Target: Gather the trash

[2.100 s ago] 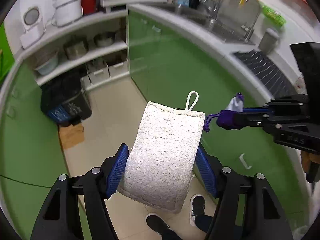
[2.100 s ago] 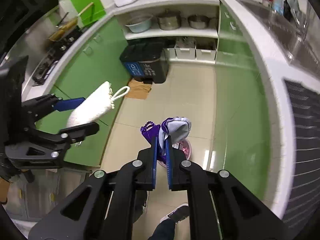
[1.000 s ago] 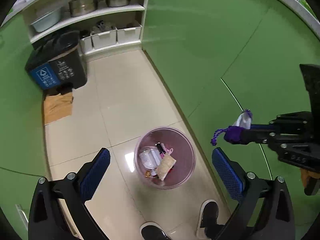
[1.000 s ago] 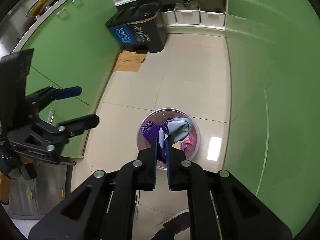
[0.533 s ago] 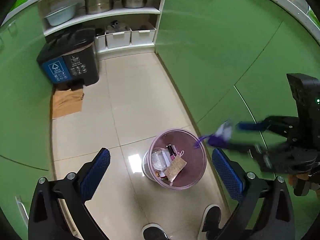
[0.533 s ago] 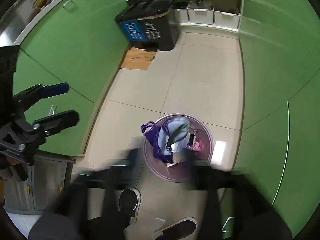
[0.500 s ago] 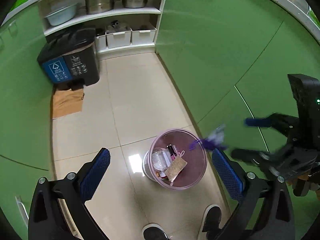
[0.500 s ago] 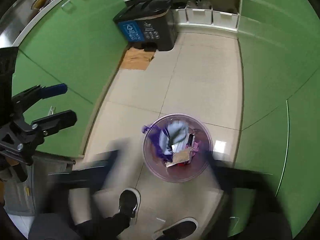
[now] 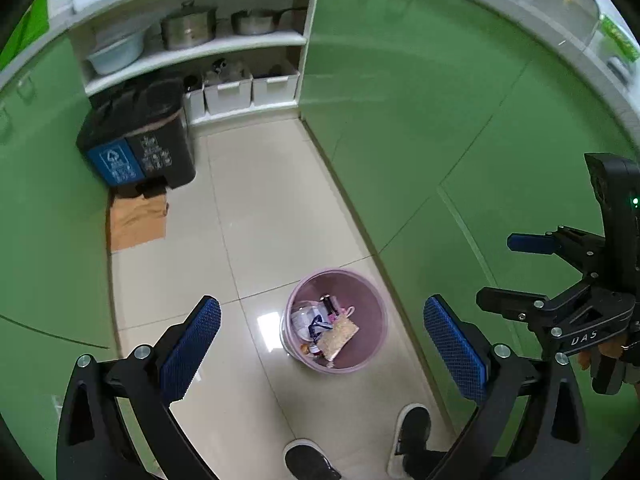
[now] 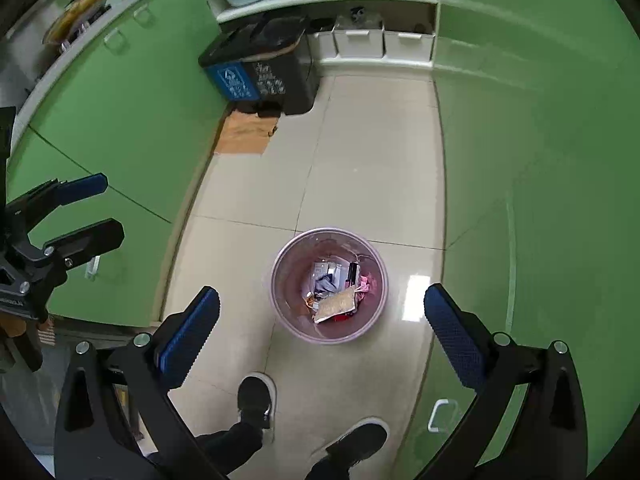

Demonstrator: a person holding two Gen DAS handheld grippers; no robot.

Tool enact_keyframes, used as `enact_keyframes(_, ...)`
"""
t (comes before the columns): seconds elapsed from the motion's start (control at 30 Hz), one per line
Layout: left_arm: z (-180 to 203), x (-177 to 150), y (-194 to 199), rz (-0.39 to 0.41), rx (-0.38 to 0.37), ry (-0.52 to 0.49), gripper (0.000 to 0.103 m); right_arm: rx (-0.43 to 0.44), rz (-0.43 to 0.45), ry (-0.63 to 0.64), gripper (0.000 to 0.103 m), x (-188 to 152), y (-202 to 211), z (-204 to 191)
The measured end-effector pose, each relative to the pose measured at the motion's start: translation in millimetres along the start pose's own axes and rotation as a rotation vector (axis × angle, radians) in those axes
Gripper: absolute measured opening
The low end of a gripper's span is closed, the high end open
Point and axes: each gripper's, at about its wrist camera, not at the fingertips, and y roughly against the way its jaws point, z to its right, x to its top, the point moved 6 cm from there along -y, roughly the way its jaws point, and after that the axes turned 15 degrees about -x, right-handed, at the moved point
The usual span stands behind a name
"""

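Both grippers hang wide apart and empty: the left gripper and right gripper hover above the pink bin, which sits below and between their fingers, trash inside.

Green cabinet doors on both sides of a pale tiled floor. At the far end, open white shelves with a lidded pot, a pan and a pale basin; white storage boxes below. Beside them a black two-part recycling bin, flattened cardboard in front. Black shoes at the bottom edge.
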Motion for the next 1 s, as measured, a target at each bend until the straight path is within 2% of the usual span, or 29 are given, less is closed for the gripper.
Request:
enact_keyframes(0.3,108,71,118,0.011,-0.043,-0.098,0.097,-0.046,0.067,-0.122,0.1,27,187,58)
enact_keyframes(0.47,175,109,154,0.027,-0.083,-0.181,0.097,-0.112,0.125,-0.222,0.1,27,274,115)
enact_keyframes(0.53,197,121,159,0.028,-0.098,-0.214,0.097,-0.143,0.147,-0.27,0.1,19,301,143)
enact_keyframes(0.73,276,145,158,0.028,-0.162,-0.315,0.097,-0.217,0.172,-0.375,0.1,-15,349,216)
enact_keyframes(1.0,388,149,123,-0.02,-0.234,-0.417,0.097,-0.279,0.195,-0.473,0.1,-70,388,301)
